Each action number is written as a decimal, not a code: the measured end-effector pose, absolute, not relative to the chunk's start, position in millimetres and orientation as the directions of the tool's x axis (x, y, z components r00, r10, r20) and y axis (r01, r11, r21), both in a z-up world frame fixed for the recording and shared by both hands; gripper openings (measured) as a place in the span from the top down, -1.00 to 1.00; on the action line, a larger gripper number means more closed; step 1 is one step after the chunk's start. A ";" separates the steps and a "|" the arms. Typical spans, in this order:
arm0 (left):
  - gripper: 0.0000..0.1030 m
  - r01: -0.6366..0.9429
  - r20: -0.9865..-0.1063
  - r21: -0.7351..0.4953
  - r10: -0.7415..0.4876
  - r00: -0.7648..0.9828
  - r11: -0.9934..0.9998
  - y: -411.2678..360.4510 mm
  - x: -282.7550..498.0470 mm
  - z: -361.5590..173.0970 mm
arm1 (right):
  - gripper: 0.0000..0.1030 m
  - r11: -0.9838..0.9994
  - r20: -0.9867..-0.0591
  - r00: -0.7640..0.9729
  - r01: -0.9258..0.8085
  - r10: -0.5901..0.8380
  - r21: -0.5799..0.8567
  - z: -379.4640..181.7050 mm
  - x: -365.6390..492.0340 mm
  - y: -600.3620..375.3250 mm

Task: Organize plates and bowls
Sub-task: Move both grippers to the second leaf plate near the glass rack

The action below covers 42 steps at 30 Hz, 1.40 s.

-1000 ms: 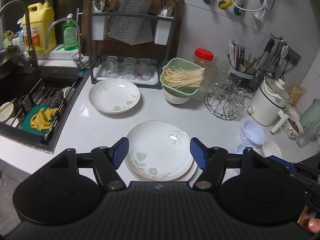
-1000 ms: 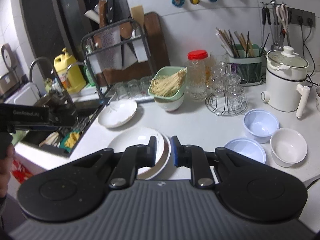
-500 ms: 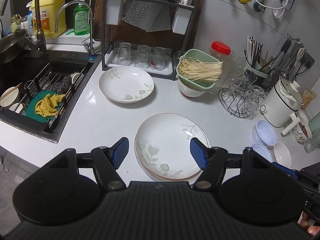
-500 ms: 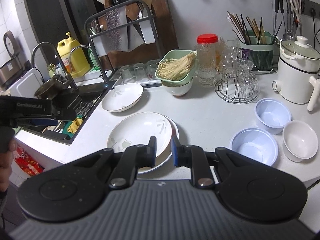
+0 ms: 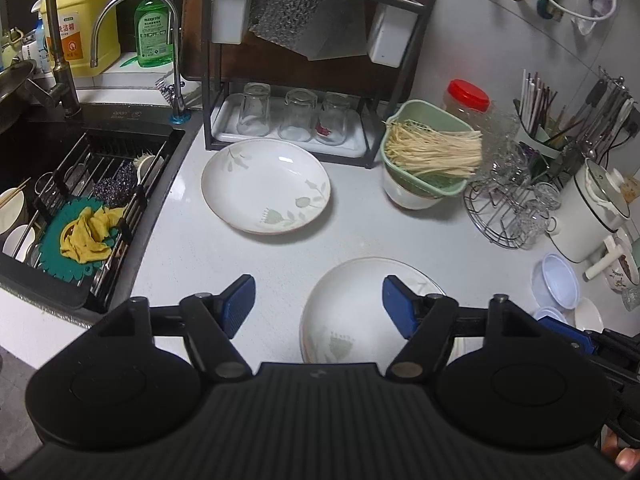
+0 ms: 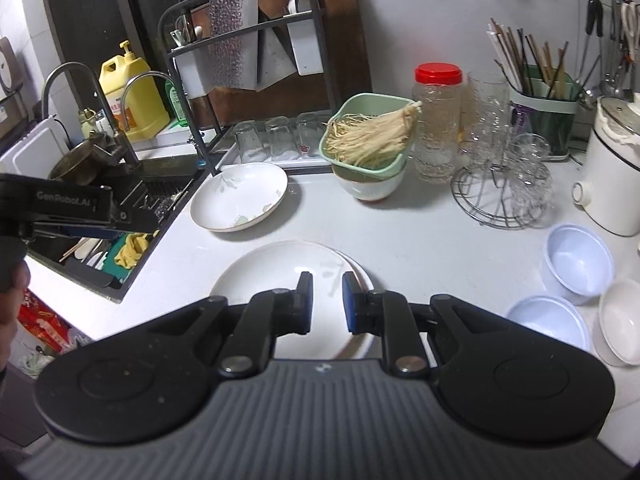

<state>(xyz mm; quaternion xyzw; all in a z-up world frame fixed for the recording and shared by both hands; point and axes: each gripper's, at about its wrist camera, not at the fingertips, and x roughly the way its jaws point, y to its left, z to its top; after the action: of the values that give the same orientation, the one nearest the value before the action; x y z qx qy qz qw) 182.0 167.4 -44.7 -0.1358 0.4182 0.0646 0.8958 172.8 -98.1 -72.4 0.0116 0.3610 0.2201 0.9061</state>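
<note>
A stack of white leaf-print plates (image 5: 360, 308) lies near the counter's front edge. My left gripper (image 5: 319, 300) hovers above its left part, jaws opening, nothing between them. A single deep plate (image 5: 266, 186) of the same pattern lies farther back by the glass rack. In the right wrist view the stack (image 6: 280, 268) lies under my right gripper (image 6: 327, 296), which is shut and holds nothing. The deep plate (image 6: 240, 196) is beyond it. Two pale blue bowls (image 6: 578, 258) (image 6: 548, 322) and a white bowl (image 6: 624, 320) stand to the right. The left gripper (image 6: 80, 208) shows at the left edge.
A sink (image 5: 60, 208) with a drying rack and yellow cloth lies left. A black rack with upturned glasses (image 5: 292, 116) stands at the back. A green basket of noodles on a bowl (image 5: 424, 160), a wire glass holder (image 5: 508, 208) and a white pot (image 5: 592, 208) crowd the right.
Both grippers have moved forward and lower over the counter. The left one has shifted left, so the stack now lies under its right finger, and its jaws stand wider.
</note>
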 end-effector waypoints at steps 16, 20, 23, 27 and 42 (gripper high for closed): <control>-0.64 -0.170 -0.788 -0.169 -0.030 0.615 0.971 240.6 272.2 -85.4 | -0.31 0.916 -0.704 0.607 -0.366 0.370 0.166 -84.9 238.2 -36.1; -0.64 -0.191 -0.799 -0.172 -0.023 0.601 0.966 264.1 287.2 -96.4 | -0.31 0.916 -0.719 0.589 -0.361 0.369 0.174 -93.4 255.1 -17.4; -0.64 -0.205 -0.808 -0.174 -0.021 0.589 0.963 280.3 298.7 -106.0 | -0.31 0.916 -0.720 0.593 -0.371 0.360 0.153 -95.5 264.7 -1.6; -0.64 -0.215 -0.820 -0.177 -0.024 0.571 0.961 300.0 313.0 -118.9 | -0.29 0.910 -0.732 0.571 -0.378 0.372 0.167 -103.4 281.4 18.3; -0.62 -0.173 -0.842 -0.217 -0.095 0.531 0.961 347.9 375.0 -156.1 | -0.12 0.920 -0.795 0.481 -0.305 0.371 0.245 -146.0 354.4 72.1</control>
<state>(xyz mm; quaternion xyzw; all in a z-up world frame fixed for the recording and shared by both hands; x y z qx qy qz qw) 375.0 347.9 -156.1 -0.1383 0.4835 0.0226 0.8640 354.4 72.1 -146.0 0.0352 0.4701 0.1966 0.8597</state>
